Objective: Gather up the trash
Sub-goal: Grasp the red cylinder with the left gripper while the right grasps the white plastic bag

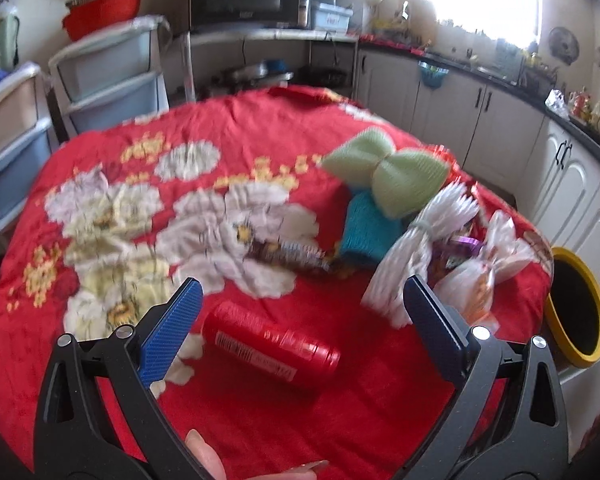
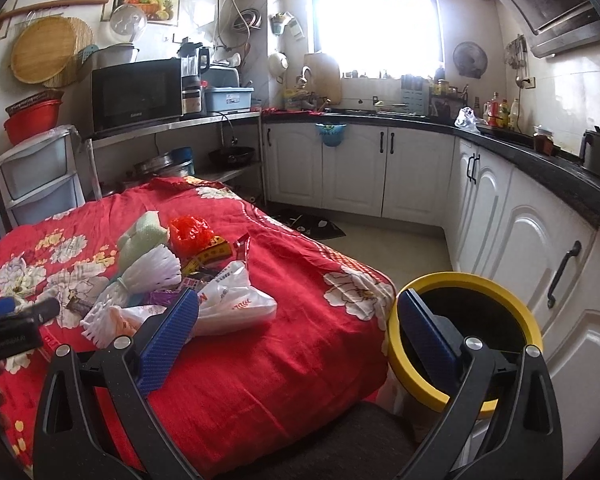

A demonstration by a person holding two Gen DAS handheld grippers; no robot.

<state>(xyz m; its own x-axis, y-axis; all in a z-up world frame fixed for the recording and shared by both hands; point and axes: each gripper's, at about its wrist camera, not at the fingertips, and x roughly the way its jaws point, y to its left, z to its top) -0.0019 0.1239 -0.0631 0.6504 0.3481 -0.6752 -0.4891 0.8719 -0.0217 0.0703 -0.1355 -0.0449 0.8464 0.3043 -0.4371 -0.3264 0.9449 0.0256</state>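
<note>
Through the left wrist camera we see our left gripper [image 1: 300,312] spread wide and holding nothing, its blue fingers [image 1: 172,332] hovering either side of a red bottle [image 1: 270,342] that lies on its side on the red floral tablecloth [image 1: 240,140]. This bottle shows only in this view; the white label along it is too blurred for us to read. Just beyond lie a dark snack wrapper [image 1: 288,256], a teal sponge [image 1: 364,228], a pale green bow-shaped sponge [image 1: 384,172] and a white foam net [image 1: 420,240].

The right wrist camera shows our right gripper [image 2: 296,328], also wide open and empty, above the cloth's near edge. Only here do we see the yellow-rimmed bin [image 2: 460,280] whole, standing on the floor just beside the table, with a white plastic bag [image 2: 236,300] bearing red print we cannot make out, and a crumpled red bag [image 2: 190,232] farther back. On the far shelf stands a black microwave [image 2: 136,94].
</note>
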